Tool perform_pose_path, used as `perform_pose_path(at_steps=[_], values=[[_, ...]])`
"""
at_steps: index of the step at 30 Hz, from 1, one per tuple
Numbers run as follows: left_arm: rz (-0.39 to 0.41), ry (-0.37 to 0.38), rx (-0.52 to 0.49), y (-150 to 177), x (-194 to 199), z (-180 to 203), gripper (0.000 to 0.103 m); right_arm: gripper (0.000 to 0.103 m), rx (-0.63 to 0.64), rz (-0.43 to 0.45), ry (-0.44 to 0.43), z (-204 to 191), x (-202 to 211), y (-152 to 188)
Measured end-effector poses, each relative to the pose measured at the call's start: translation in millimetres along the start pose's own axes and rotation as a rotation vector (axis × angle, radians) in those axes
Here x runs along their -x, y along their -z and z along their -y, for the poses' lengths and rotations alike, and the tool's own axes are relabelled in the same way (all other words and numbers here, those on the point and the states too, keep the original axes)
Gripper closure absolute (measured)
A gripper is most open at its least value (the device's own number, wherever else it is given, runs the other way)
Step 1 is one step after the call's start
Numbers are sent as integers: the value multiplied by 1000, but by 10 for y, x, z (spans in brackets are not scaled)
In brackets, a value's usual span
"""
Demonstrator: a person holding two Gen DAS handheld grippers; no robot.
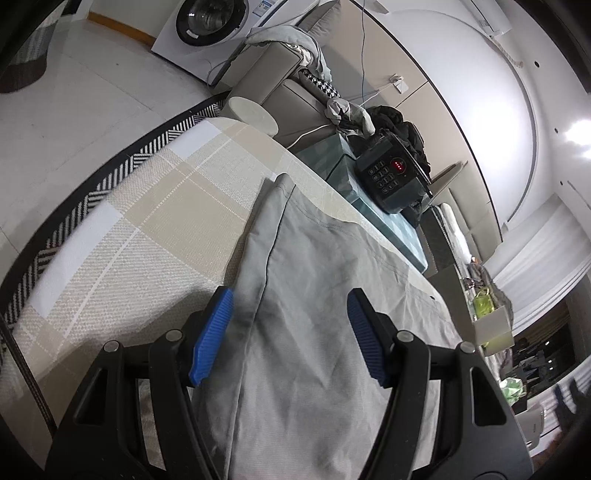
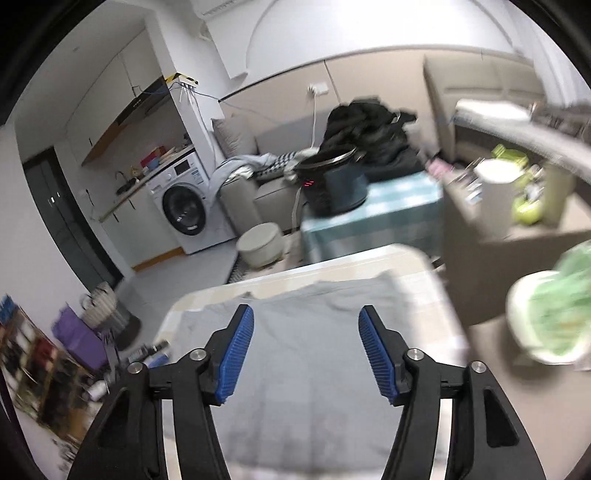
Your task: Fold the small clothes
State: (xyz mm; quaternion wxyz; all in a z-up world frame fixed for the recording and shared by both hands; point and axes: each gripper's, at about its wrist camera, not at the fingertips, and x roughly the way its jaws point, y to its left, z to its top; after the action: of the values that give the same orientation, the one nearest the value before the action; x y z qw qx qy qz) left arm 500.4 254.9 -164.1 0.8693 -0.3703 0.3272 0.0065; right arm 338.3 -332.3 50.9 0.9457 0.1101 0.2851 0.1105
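We see the grey garment (image 1: 317, 295) lying flat on the bench (image 1: 122, 221), which has a beige plaid cover. Garment has a folded edge w/ dark seam running lengthwise, on the side toward the washer (image 1: 207, 26).

L gripper (image 1: 290, 332): released, blue pads (image 1: 210, 336) spread wide, nothing between them but cloth below. One pad sits over the folded edge, the other over the garment's mid area. Cannot tell if pads touch the cloth.

R gripper (image 2: 306, 350): also released, pads (image 2: 236, 354) apart, above the garment (image 2: 306, 369); contact w/ cloth not clear. R wrist view is motion-blurred.

Beyond the garment's far end: a side table w/ teal checked cloth (image 1: 388, 218) carrying a dark cooker (image 1: 391, 173) w/ red display. Round white stool (image 2: 260, 240) stands on the floor between washer (image 2: 184, 203) and that table. Sofa (image 1: 280, 92) behind, w/ loose clothes on it.
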Motion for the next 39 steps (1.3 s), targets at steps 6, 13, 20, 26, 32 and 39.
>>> perform_pose_path(at_steps=[6, 13, 20, 26, 32, 39], values=[[57, -52, -75, 37, 466, 257, 42, 30, 56, 134, 115, 323, 1376, 97], [95, -91, -218, 384, 1617, 771, 39, 27, 89, 171, 134, 368, 2158, 282], [165, -117, -357, 708, 3042, 1180, 22, 27, 164, 209, 89, -126, 2524, 294], [164, -155, -487, 967, 4145, 1526, 20, 21, 194, 190, 101, -437, 3027, 172], [182, -107, -557, 1030, 5020, 1818, 10, 10, 245, 207, 171, -627, 3623, 72], [127, -117, -549, 1369, 4758, 1809, 1, 4, 170, 142, 34, -403, 2978, 612]])
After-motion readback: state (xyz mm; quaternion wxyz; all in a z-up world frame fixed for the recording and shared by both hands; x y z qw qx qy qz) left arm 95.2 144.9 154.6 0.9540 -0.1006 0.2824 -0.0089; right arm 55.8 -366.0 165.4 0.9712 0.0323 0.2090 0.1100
